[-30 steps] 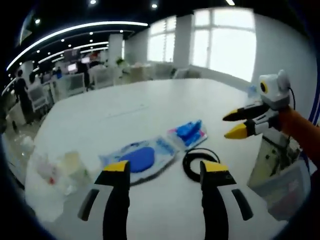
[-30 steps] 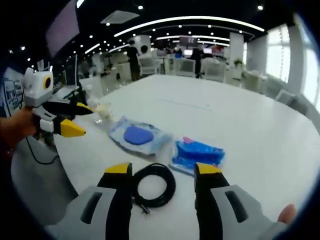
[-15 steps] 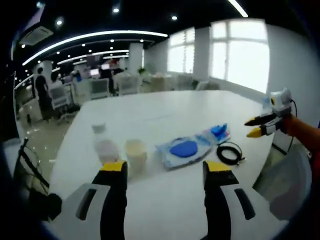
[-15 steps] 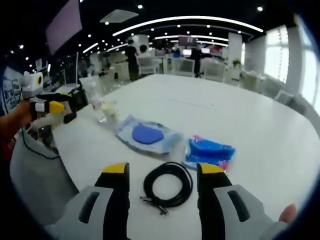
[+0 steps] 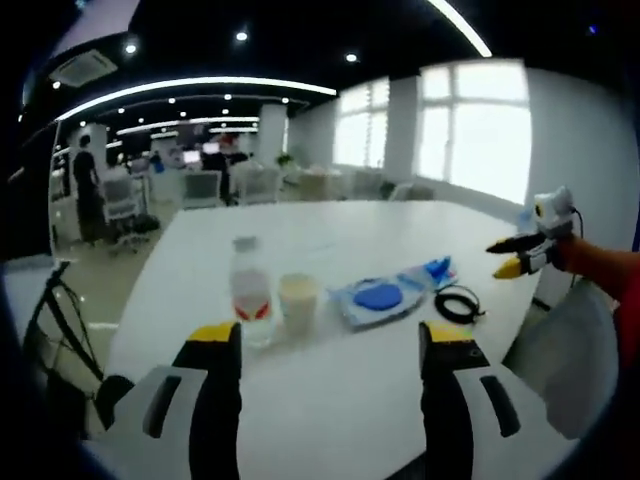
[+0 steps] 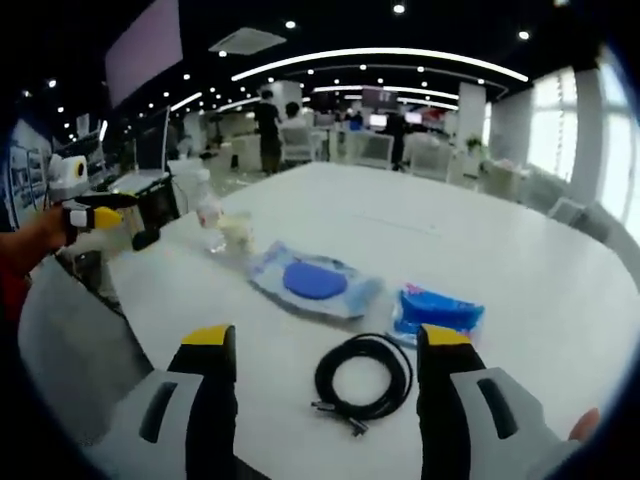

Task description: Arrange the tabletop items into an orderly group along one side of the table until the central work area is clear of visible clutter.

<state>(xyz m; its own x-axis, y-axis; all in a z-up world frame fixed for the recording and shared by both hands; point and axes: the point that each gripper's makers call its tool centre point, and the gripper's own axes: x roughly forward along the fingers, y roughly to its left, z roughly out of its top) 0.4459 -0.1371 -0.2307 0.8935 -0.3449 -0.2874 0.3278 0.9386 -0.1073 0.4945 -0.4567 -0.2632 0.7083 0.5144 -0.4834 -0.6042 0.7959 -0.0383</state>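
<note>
On the white table (image 5: 330, 235) stand a clear water bottle (image 5: 248, 300) and a pale cup (image 5: 297, 303) side by side. Beyond them lie a flat pack with a blue oval (image 5: 385, 297), a smaller blue pack (image 5: 437, 268) and a black coiled cable (image 5: 457, 303). My left gripper (image 5: 330, 345) is open, held back off the near table edge with nothing between its jaws. My right gripper (image 6: 325, 345) is open just above the coiled cable (image 6: 365, 378). Past it lie the blue oval pack (image 6: 315, 282), the small blue pack (image 6: 438, 310), the cup (image 6: 236, 232) and the bottle (image 6: 209, 218).
The right gripper (image 5: 520, 258) shows far right over the table edge, held by an orange-sleeved hand. The left gripper (image 6: 85, 213) shows far left. A grey chair back (image 5: 560, 350) stands by the table. Office chairs, desks and people fill the background.
Both cameras have drawn back from the table. The left gripper has swung away leftward, so the bottle and cup came into its view. The items on the table lie where they were.
</note>
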